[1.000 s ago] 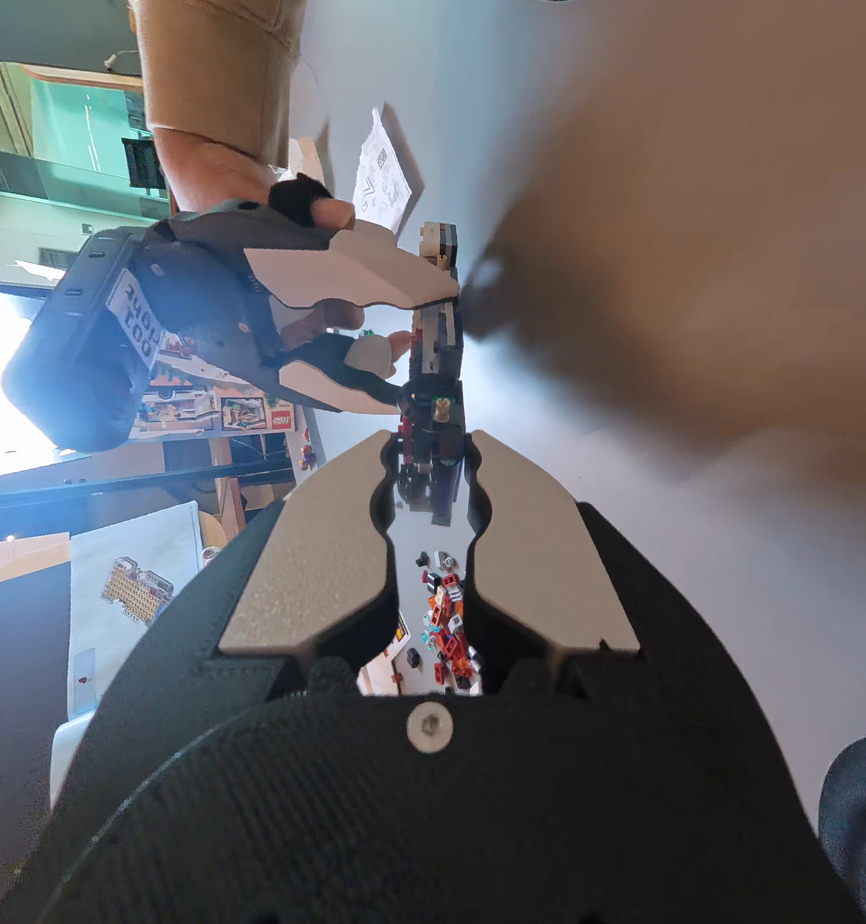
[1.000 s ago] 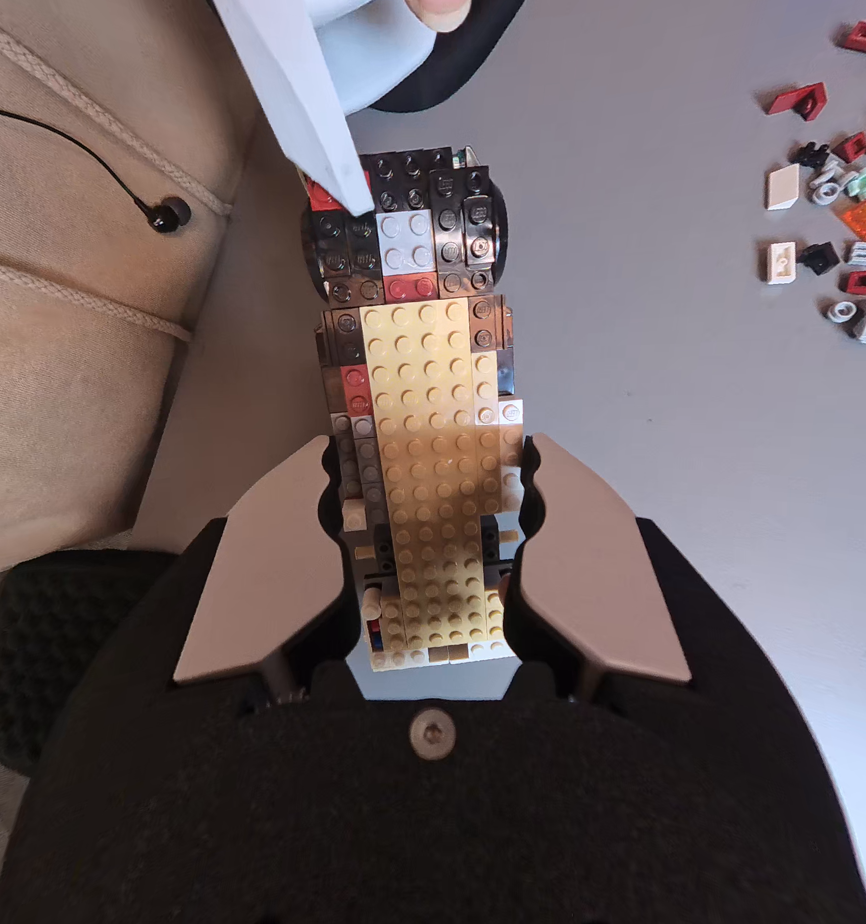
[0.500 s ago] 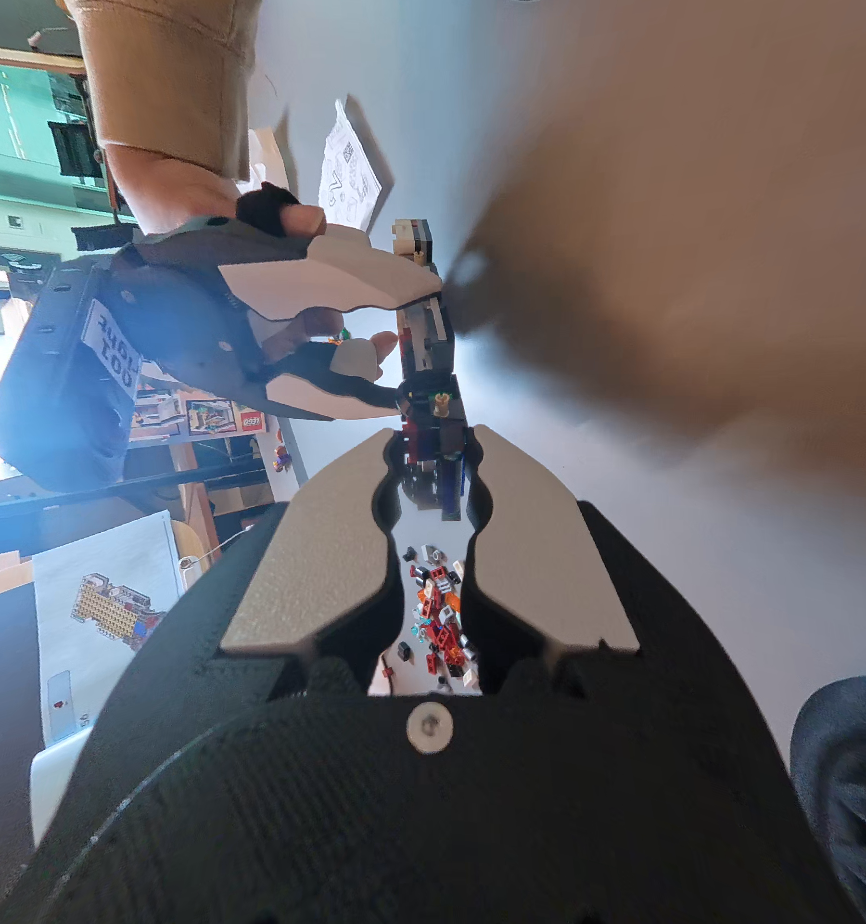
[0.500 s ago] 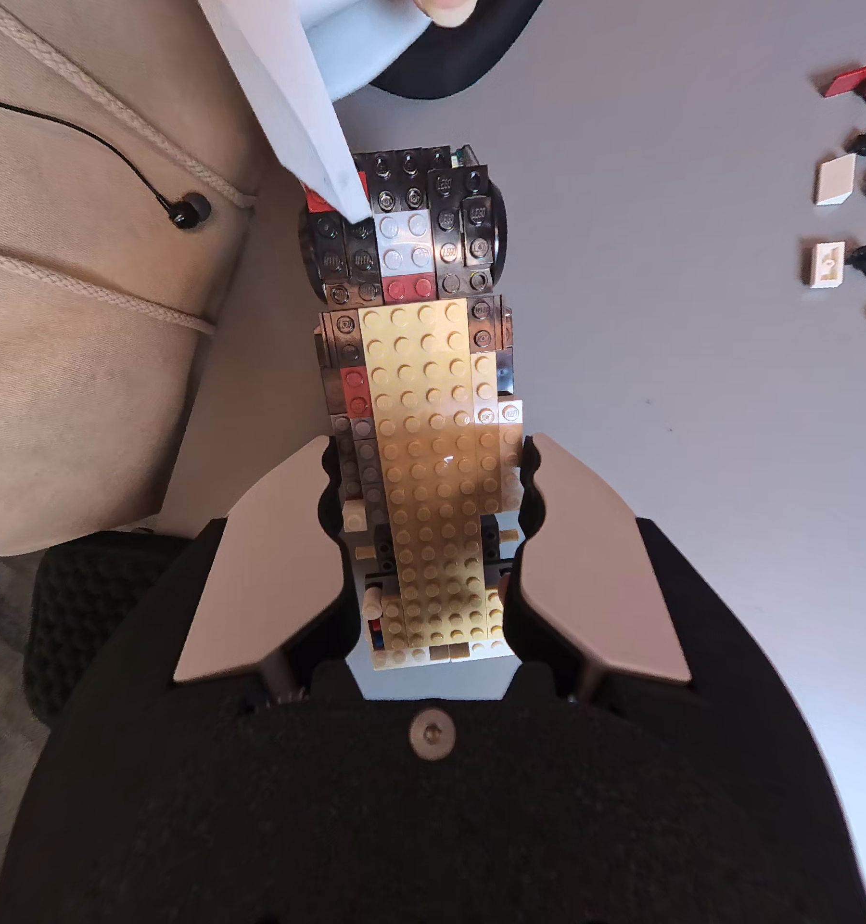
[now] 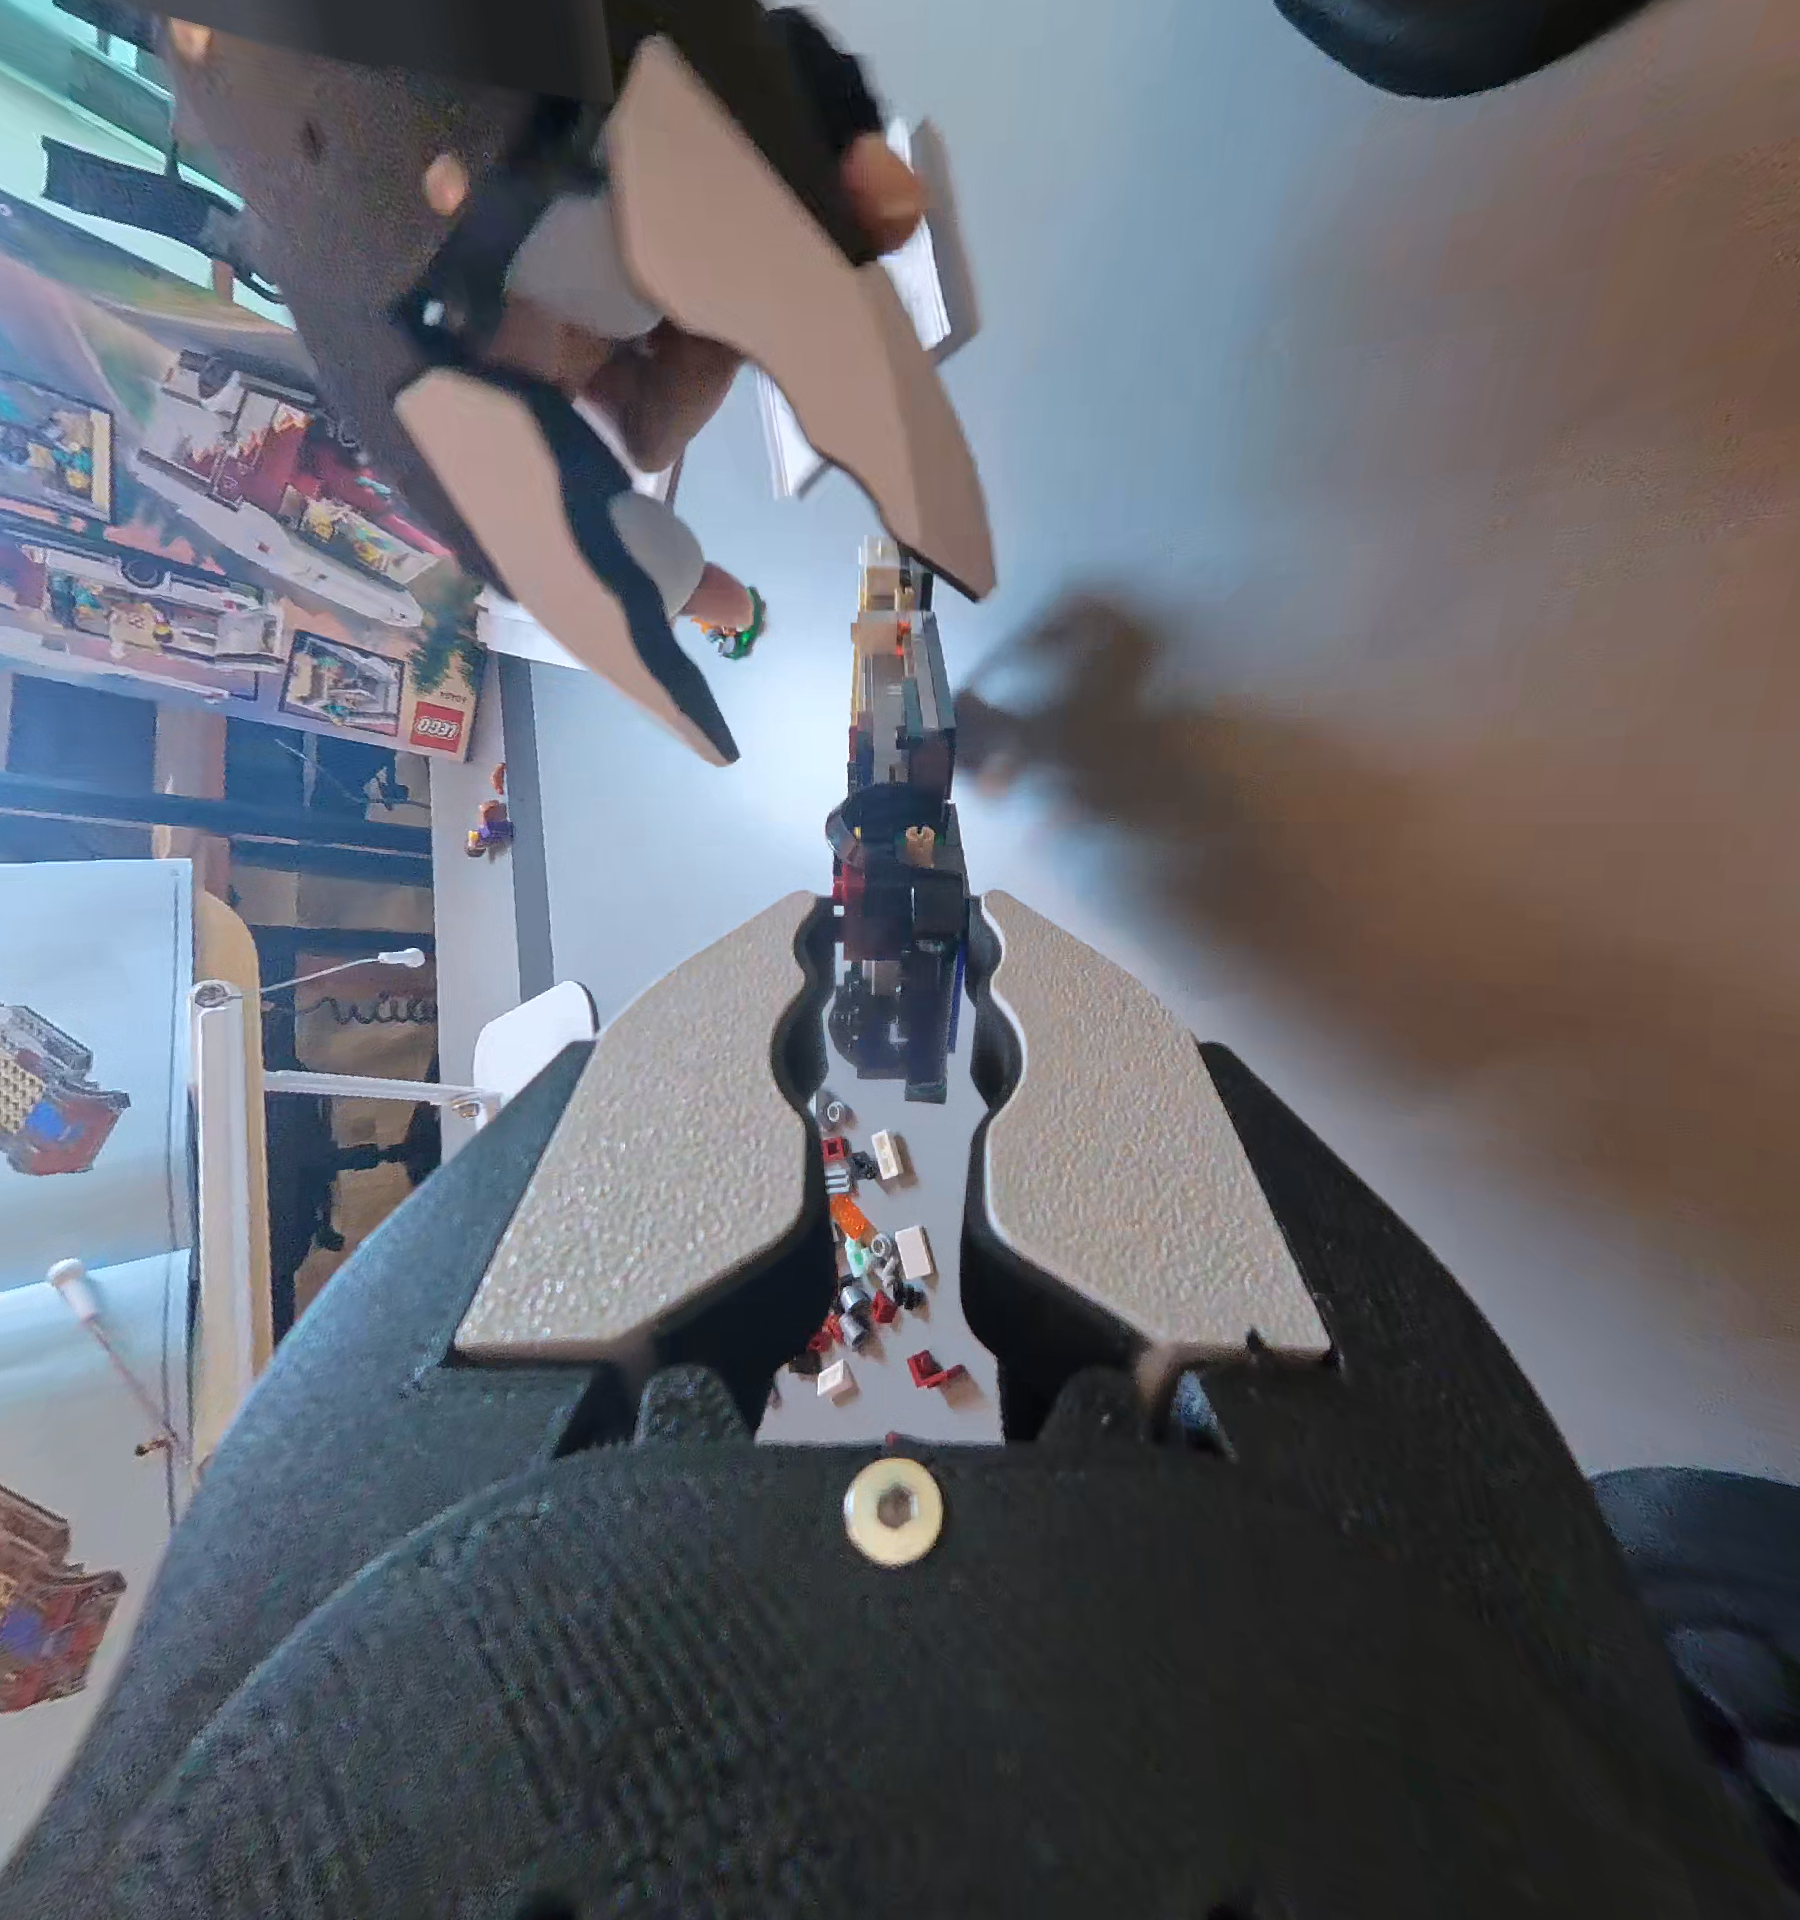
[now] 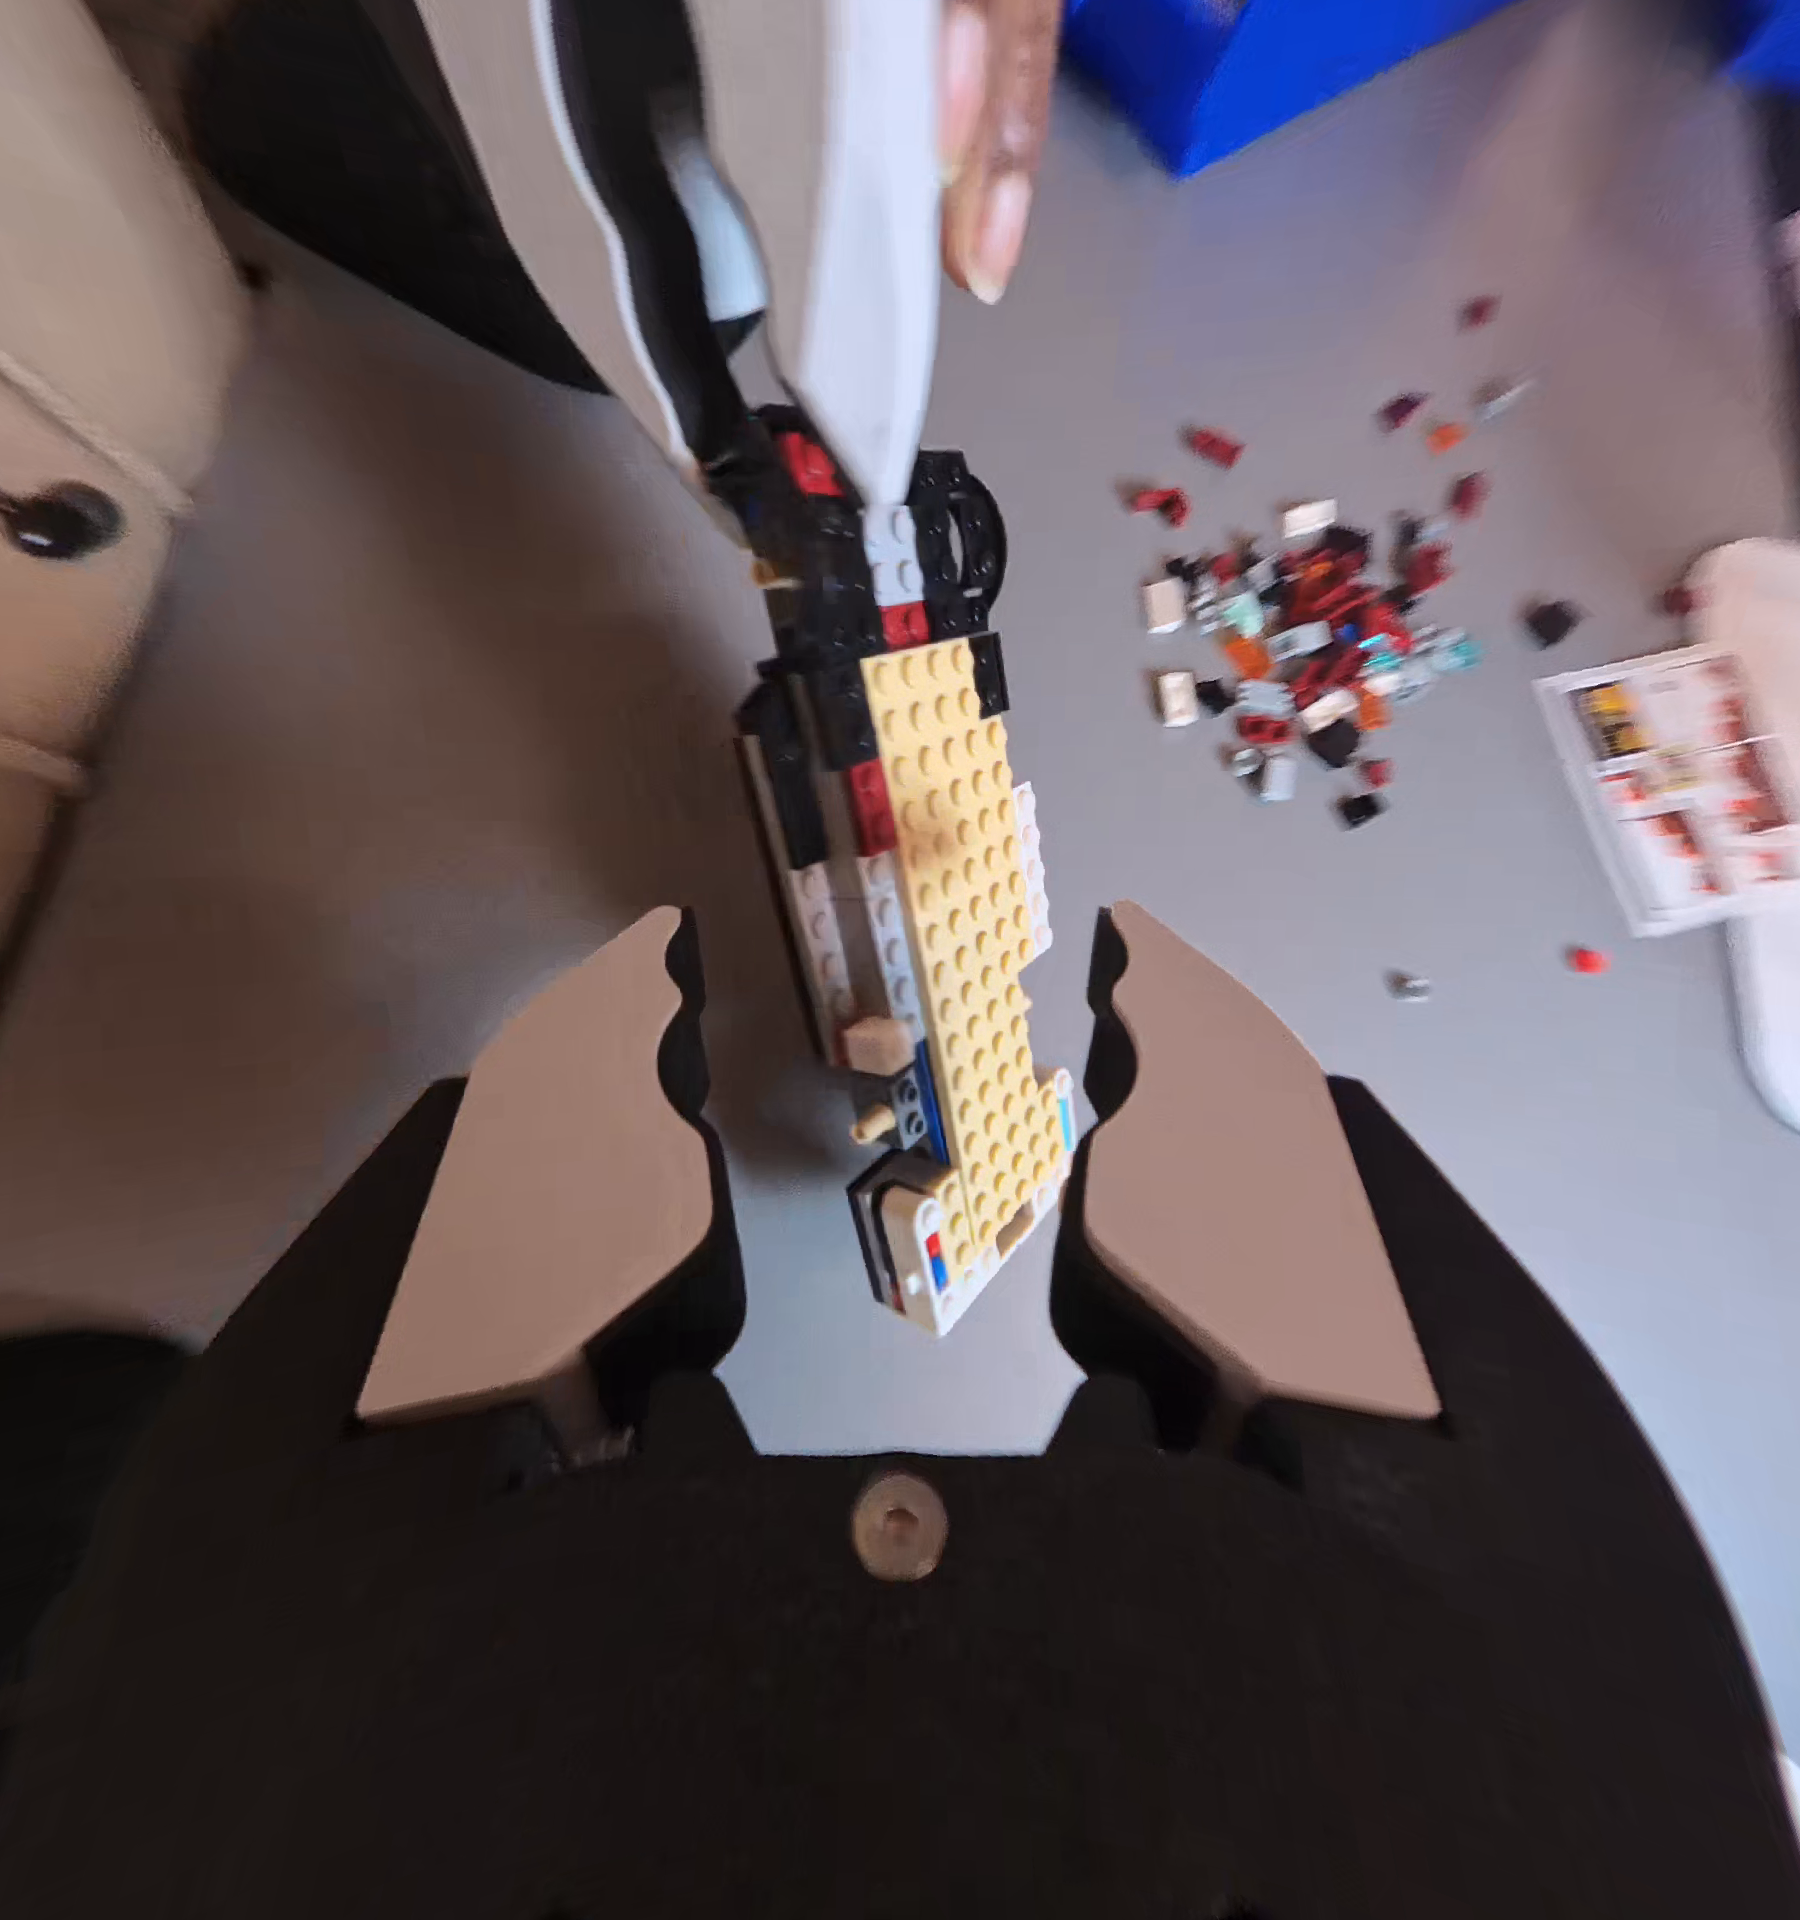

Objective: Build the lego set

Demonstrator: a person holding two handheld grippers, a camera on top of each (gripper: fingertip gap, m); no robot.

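A long brick model (image 6: 958, 831) with a tan studded plate on top and a black wheeled end hangs above the grey table (image 6: 408, 727). My left gripper (image 5: 901, 914) is shut on its dark end (image 5: 896, 966), with both pads pressed against it. In the right wrist view the left gripper's pale fingers (image 6: 865, 395) clamp that black end from above. My right gripper (image 6: 898, 920) is open. The model's tan end lies between its fingers, with table showing on both sides. In the left wrist view the right gripper (image 5: 854, 670) hovers open by the model's far end (image 5: 896, 644).
A pile of small loose bricks (image 6: 1311, 644) lies on the table, also seen between my left fingers (image 5: 875, 1247). An instruction booklet (image 6: 1685, 790) and a blue box (image 6: 1343, 73) lie to the right. A printed toy box (image 5: 200, 540) stands at the table's far side. The person's tan sweater (image 6: 23, 312) is at the left. The gap from one gripper's tips to the other's is roughly 6 cm.
My right gripper, earlier clamped on the model's tan end, has come off it and drawn back. The model now hangs tilted from my left gripper alone.
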